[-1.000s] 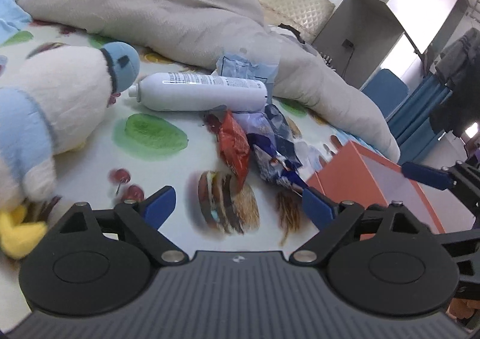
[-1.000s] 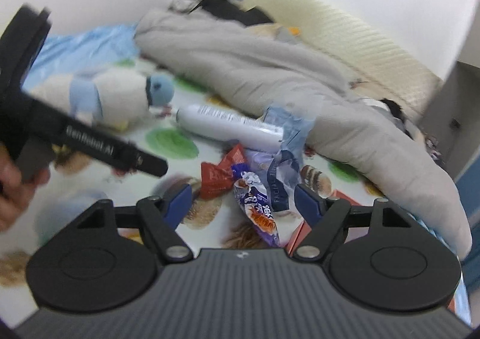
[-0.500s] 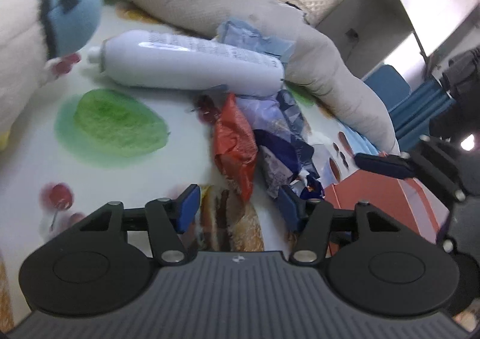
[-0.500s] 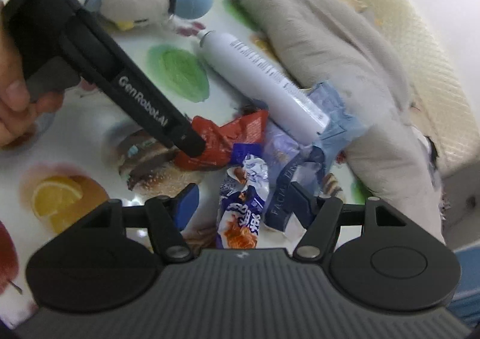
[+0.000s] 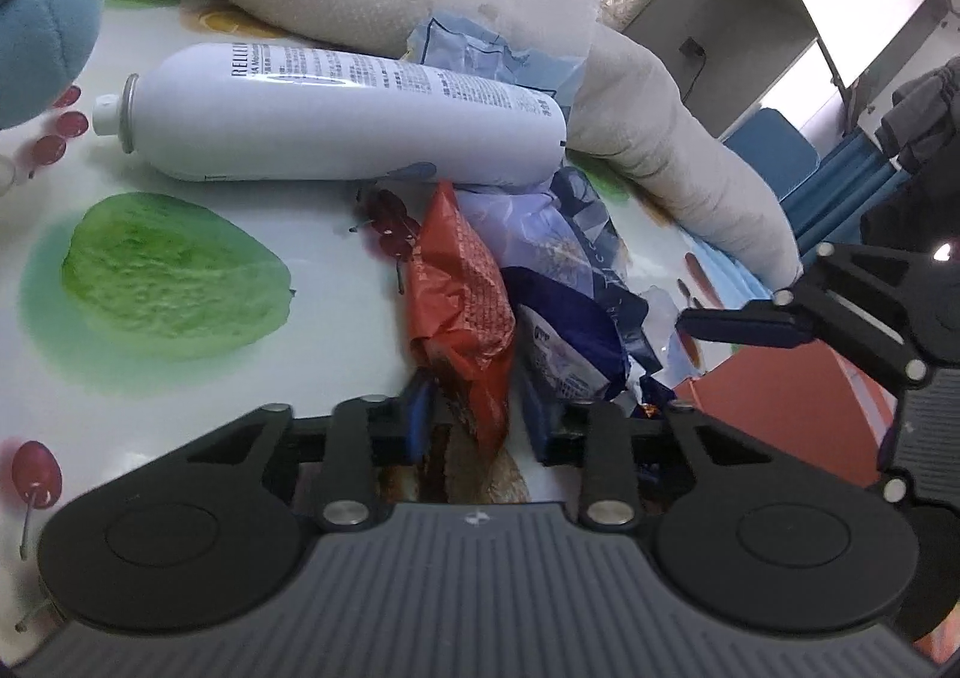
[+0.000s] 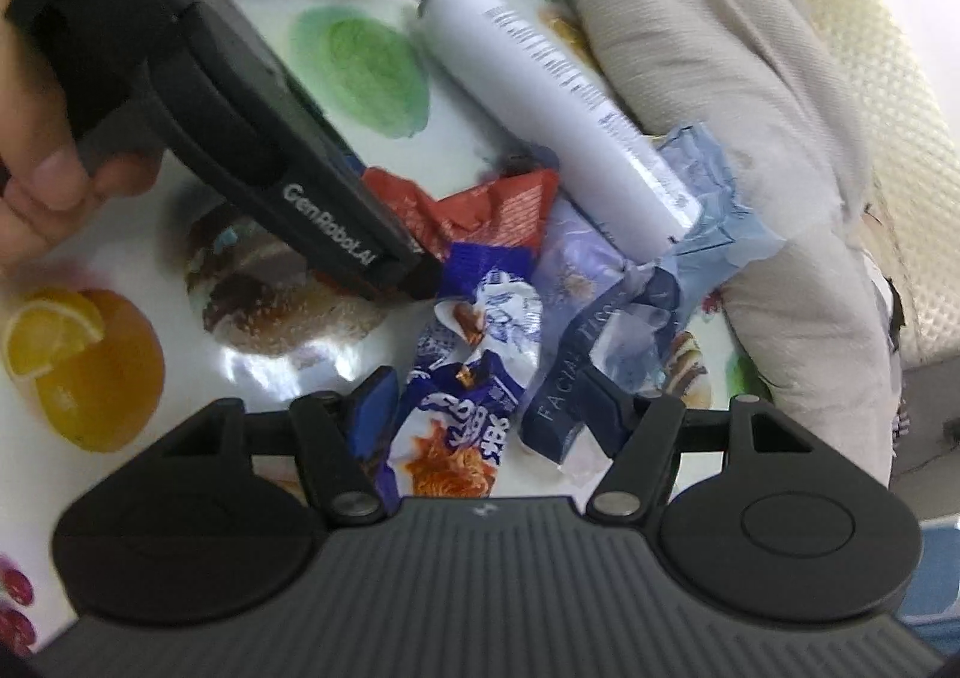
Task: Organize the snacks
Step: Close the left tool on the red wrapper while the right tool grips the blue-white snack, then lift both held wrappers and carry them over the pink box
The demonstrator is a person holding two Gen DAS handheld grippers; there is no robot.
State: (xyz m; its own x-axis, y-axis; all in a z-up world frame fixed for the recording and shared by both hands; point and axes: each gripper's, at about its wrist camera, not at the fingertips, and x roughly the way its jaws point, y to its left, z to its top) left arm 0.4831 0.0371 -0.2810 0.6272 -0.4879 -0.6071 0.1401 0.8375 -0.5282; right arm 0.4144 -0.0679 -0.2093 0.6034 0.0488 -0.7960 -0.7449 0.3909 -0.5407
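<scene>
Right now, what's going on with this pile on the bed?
A person works a claw in each hand over a heap of snack wrappers. The left claw is closing around the red snack packet; the right claw is closing around the blue-and-white snack packet. A white spray can lies beside the heap.

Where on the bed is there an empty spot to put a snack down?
Bare sheet lies around the printed lettuce leaf, between the white bottle, the red snack packet and the left gripper. More shows by the orange slice print. Crowded: the wrapper pile below the bottle, with the blue noodle packet and facial tissue pack.
</scene>
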